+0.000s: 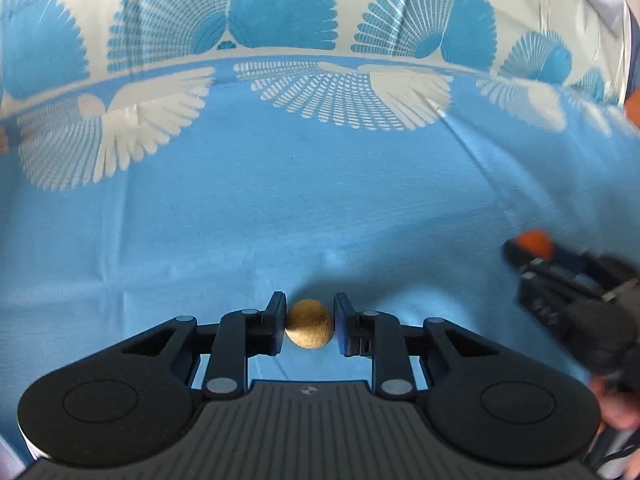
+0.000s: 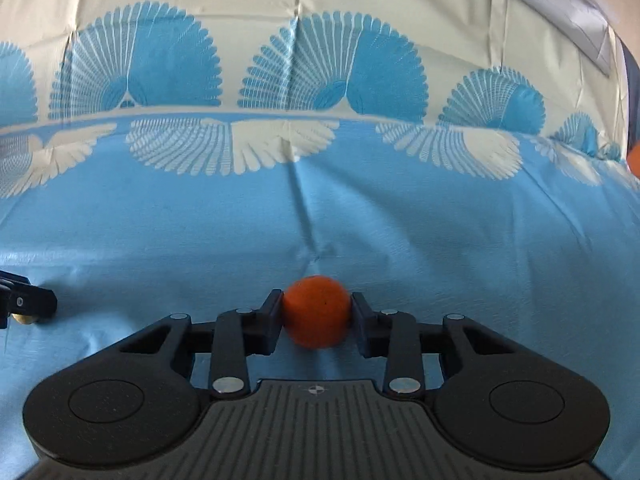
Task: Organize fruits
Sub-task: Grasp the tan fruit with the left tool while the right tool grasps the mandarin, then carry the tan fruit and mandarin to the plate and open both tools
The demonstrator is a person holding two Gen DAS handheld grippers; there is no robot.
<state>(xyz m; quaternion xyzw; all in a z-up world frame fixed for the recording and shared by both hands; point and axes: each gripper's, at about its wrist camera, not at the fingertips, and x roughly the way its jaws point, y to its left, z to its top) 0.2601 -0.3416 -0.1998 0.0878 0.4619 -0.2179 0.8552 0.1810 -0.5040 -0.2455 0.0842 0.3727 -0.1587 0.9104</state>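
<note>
Left tool (image 1: 310, 322) — clamped on a small tan round fruit (image 1: 309, 323), both pads pressed to its sides, held low over the blue-and-cream patterned cloth (image 1: 280, 200) covering the counter. Right tool (image 2: 317, 312) — closed on an orange round fruit (image 2: 317, 311), held between both pads above the same cloth. In the left wrist view the right tool appears blurred at the right edge, well apart. A second orange object (image 2: 634, 158) sits at the far right edge; identity unclear.
</note>
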